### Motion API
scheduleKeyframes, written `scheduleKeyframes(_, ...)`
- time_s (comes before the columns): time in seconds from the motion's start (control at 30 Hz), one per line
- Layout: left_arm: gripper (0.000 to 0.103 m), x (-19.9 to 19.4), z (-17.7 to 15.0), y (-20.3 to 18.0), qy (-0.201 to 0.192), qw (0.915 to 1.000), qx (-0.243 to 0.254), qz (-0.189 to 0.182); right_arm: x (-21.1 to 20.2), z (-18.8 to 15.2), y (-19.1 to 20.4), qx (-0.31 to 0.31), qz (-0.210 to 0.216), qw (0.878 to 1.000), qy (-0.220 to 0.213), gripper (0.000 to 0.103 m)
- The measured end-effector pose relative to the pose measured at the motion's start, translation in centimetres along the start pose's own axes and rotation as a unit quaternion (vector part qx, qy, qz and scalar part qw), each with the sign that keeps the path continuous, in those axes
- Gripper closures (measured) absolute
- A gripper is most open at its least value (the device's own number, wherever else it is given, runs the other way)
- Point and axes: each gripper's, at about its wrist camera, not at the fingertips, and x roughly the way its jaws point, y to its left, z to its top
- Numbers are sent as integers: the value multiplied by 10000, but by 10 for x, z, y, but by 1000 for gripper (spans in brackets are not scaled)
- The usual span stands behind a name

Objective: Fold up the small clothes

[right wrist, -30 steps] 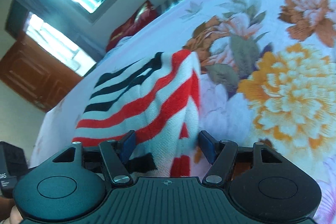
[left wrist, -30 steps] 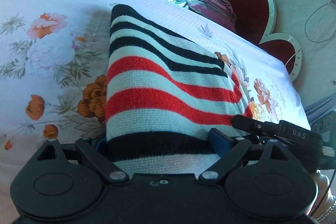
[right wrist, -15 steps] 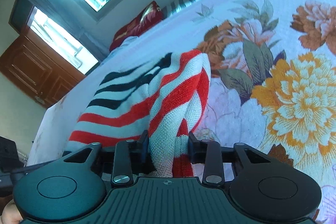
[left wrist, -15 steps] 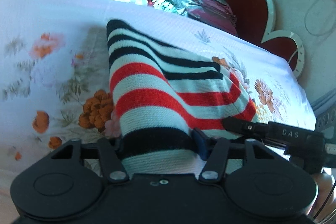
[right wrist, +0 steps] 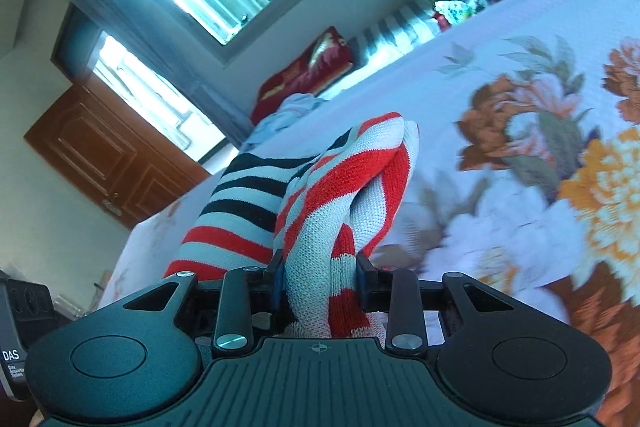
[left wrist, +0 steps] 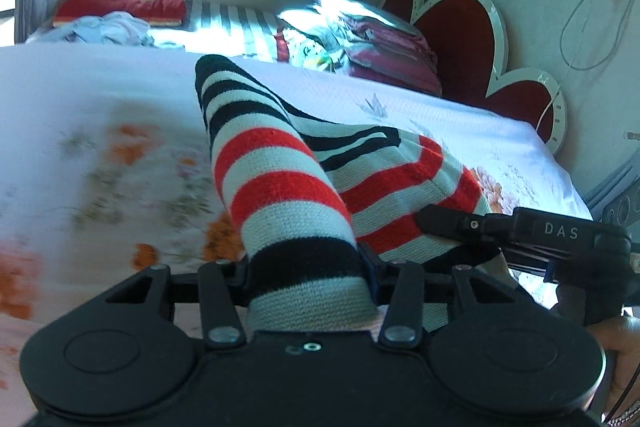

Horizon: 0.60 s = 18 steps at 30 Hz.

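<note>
We've got the striped knit (left wrist: 280,195) pinched in both tongs, left gripper (left wrist: 306,277) and right gripper (right wrist: 320,275), near edge lifted off the floral bedsheet (left wrist: 100,115), lots of bare bed around.

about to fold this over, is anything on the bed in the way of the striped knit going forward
Nothing visible does. Both the left gripper and the right gripper are shut on the striped knit, and the floral bedsheet beyond it lies bare up to the clothes pile.
</note>
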Motion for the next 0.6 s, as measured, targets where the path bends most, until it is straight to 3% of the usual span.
scheduleKeyframes(0.17,57,-43,1,42,-160,9999,11,44,19,-19,56,-145,59,9999,-42,70)
scheduleKeyframes(0.6,58,-142,-5,223,-275,9996,22,89,133,-116,220,-142,79,9998,-91,70)
